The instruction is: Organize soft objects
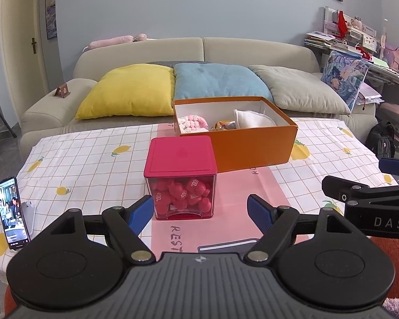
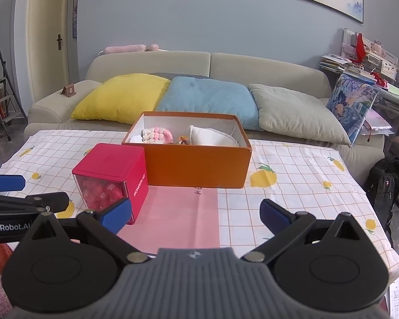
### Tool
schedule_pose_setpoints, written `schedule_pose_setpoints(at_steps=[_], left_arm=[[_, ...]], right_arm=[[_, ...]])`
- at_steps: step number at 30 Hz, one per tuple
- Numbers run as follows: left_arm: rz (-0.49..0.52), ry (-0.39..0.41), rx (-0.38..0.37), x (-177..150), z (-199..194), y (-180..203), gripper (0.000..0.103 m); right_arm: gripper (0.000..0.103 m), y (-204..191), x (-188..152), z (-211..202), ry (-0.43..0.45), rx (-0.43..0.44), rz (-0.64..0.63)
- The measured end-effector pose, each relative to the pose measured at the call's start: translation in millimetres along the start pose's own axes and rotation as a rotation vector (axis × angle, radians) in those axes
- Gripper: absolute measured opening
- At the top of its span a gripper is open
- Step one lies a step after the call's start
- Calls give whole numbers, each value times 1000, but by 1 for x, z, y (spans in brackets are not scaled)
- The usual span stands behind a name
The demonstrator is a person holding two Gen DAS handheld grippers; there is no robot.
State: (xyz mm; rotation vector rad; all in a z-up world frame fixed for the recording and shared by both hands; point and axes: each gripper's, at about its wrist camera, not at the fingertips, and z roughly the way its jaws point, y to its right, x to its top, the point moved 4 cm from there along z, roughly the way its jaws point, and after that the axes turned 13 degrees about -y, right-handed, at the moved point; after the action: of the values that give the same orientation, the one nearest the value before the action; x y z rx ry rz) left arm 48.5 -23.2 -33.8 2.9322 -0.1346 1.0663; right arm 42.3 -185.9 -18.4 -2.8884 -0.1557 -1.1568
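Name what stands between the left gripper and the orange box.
The red-lidded cube container stands between the left gripper and orange box, in the left wrist view.

Left claw: black linkage arms, blue ribbed fingertips, silver screws, grey ridged body. Right claw matches it, "GenRobot.AI" lettering alongside.

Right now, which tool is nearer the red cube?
Left. The left tool sits open right in front of the red cube; the right tool, also open, is off to the cube's right.
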Motion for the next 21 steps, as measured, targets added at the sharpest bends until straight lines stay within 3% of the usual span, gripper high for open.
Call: schedule_pose_setpoints(at_steps=[21], left_arm=[[17, 13, 0, 1, -2, 2, 93]], right_arm=[[100, 1, -1, -1, 0, -6, 20]])
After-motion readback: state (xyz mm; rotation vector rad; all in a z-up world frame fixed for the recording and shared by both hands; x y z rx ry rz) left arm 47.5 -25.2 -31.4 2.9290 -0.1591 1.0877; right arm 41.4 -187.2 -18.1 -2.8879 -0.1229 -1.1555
